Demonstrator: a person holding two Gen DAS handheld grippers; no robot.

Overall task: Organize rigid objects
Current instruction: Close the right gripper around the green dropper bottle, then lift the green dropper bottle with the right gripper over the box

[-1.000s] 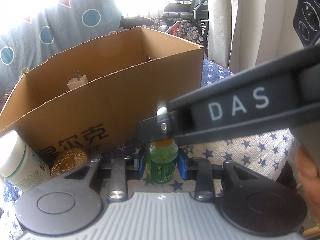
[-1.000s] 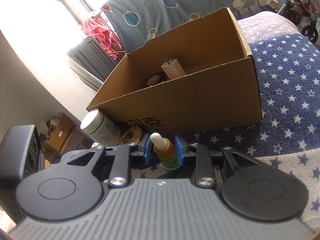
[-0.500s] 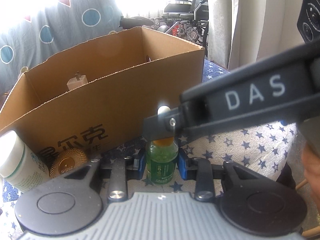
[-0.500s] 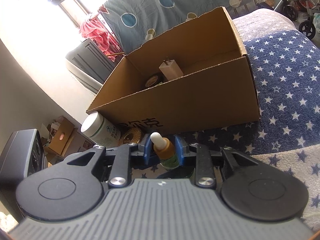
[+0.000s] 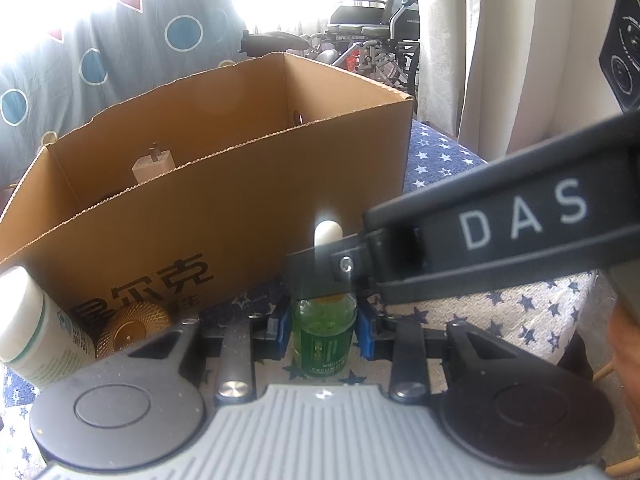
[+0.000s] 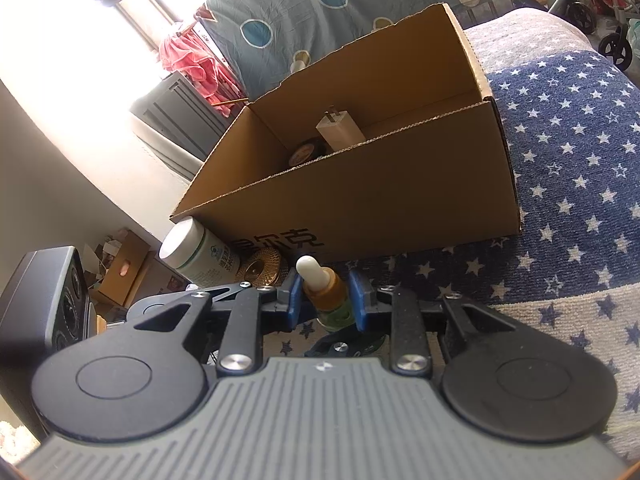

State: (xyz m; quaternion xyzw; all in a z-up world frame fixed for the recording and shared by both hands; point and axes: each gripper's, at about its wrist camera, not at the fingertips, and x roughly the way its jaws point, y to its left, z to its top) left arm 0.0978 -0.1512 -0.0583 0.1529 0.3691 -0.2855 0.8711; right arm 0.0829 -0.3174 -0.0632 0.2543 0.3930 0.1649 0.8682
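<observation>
My left claw point(image 5: 324, 326) steadies the green bottle point(image 5: 324, 338) low centre; my right claw point(image 6: 325, 295) pinches its collar so I can lift it into the box point(image 6: 400, 196).

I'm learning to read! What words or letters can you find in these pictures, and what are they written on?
"DAS": white letters on the side of the right claw.
"尔克": big black characters on the front of the cardboard box; the ones beside and below them are hidden.
Green dropper bottle: white label text, too blurred to read.
White jar: green print, too small to read.
</observation>
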